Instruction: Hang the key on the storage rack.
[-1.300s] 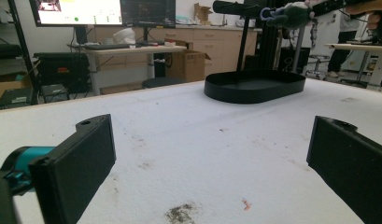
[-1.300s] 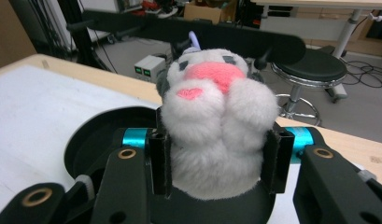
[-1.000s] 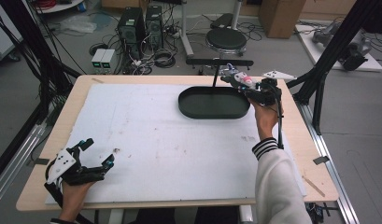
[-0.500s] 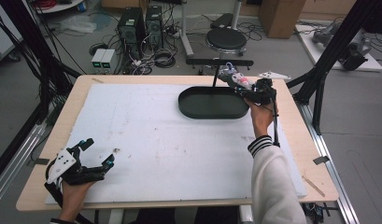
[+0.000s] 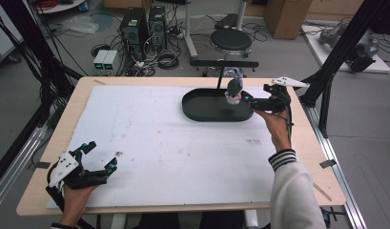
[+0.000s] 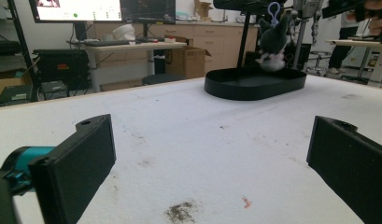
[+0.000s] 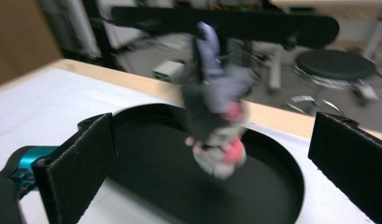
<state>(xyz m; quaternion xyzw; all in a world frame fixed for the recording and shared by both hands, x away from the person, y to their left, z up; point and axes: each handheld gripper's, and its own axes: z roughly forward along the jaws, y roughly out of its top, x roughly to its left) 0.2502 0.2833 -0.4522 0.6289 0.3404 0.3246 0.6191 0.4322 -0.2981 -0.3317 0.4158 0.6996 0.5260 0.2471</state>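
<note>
A small grey plush toy with pink patches and a purple loop is over the right end of the black oval tray. In the right gripper view the plush is blurred, free of both jaws, above the tray floor. My right gripper has just been opening; its jaws stand wide, just right of the plush. My left gripper lies open at the table's front left corner with nothing between its jaws. From the left gripper view the plush shows far off at the tray.
A white mat covers the wooden table. A black bar on a stand rises just behind the tray. A dark smudge marks the mat near the left gripper. Stool, computers and cables are on the floor beyond.
The right gripper was shut on the plush above the tray; its jaws now stand open. The plush has left them and sunk lower. The right hand drew back a little. The left hand stayed.
</note>
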